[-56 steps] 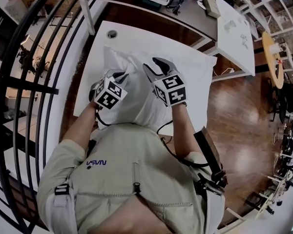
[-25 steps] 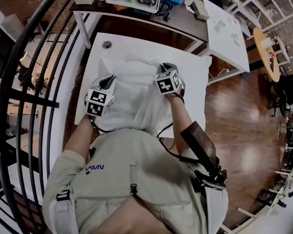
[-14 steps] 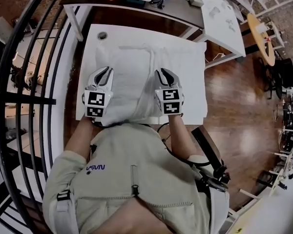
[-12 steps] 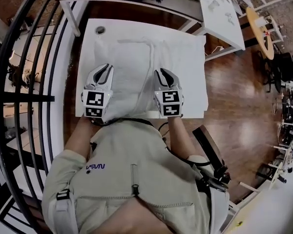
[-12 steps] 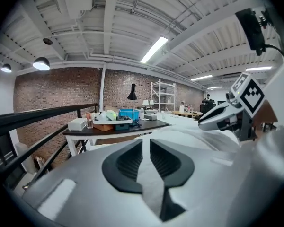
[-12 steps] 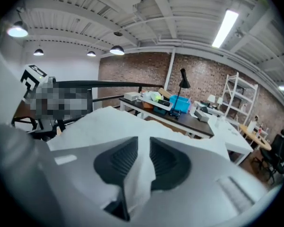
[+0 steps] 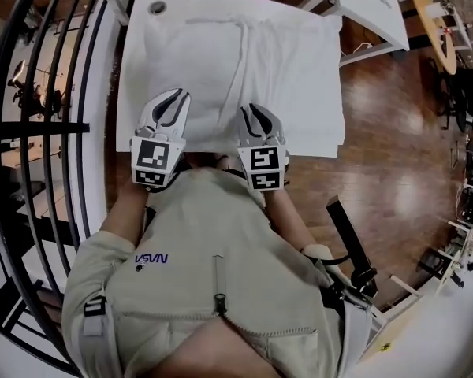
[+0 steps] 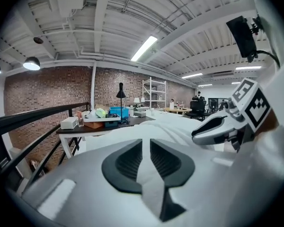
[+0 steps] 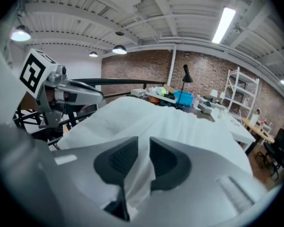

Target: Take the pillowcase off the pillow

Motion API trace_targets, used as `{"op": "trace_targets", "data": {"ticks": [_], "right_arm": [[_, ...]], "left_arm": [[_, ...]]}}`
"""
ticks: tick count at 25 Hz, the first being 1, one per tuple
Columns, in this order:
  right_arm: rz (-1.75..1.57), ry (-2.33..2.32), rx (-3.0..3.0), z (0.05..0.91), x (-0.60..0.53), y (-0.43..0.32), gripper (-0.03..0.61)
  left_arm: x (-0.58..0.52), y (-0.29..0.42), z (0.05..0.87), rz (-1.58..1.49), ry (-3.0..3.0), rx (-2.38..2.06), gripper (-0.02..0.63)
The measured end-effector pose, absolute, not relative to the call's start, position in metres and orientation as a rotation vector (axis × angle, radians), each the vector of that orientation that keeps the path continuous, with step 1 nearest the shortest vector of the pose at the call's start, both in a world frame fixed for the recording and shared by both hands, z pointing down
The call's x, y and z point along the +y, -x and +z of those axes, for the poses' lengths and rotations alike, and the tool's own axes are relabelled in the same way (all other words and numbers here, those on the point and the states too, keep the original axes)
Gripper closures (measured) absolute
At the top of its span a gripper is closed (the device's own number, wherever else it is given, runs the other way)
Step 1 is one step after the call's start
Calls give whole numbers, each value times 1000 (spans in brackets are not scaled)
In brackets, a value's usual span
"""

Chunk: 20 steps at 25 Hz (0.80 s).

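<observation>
A white pillowcase (image 7: 244, 61) with the pillow inside lies flat across the white table (image 7: 132, 61). Both grippers sit at its near edge, close to my chest. My left gripper (image 7: 173, 95) has a strip of the white cloth filling the narrow gap between its dark pads (image 8: 128, 162). My right gripper (image 7: 251, 110) pinches a bunched fold of the same cloth (image 9: 141, 174). Both pairs of jaws have just been opening a little, with the cloth staying between them. From the left gripper view the right gripper (image 8: 217, 129) shows beside it; the left gripper (image 9: 71, 94) shows in the right gripper view.
A black metal railing (image 7: 55, 124) runs along the left of the table. Wooden floor (image 7: 394, 116) lies to the right, with another white table (image 7: 370, 2) beyond. A dark desk with a blue bin (image 8: 117, 112) and a lamp stands behind.
Both grippers have drawn back toward my body, from the middle of the pillow to its near edge. The white cloth now lies flatter and more stretched out on the table.
</observation>
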State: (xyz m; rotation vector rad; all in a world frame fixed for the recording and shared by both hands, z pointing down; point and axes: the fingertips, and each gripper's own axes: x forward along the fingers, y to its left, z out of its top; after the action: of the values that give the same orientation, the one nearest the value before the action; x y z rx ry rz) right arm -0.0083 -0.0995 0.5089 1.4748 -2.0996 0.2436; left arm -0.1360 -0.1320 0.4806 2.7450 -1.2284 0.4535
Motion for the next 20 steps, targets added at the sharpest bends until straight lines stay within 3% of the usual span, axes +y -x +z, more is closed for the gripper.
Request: {"op": "trace_targets", "data": {"ticks": [5, 20], "right_arm": [[206, -1363, -2208, 509, -73, 9, 508], [258, -1120, -2224, 573, -21, 25, 459]], "left_arm": [[-86, 123, 505, 635, -2670, -1262, 544], [-30, 118, 596, 1068, -2541, -1275, 405]]}}
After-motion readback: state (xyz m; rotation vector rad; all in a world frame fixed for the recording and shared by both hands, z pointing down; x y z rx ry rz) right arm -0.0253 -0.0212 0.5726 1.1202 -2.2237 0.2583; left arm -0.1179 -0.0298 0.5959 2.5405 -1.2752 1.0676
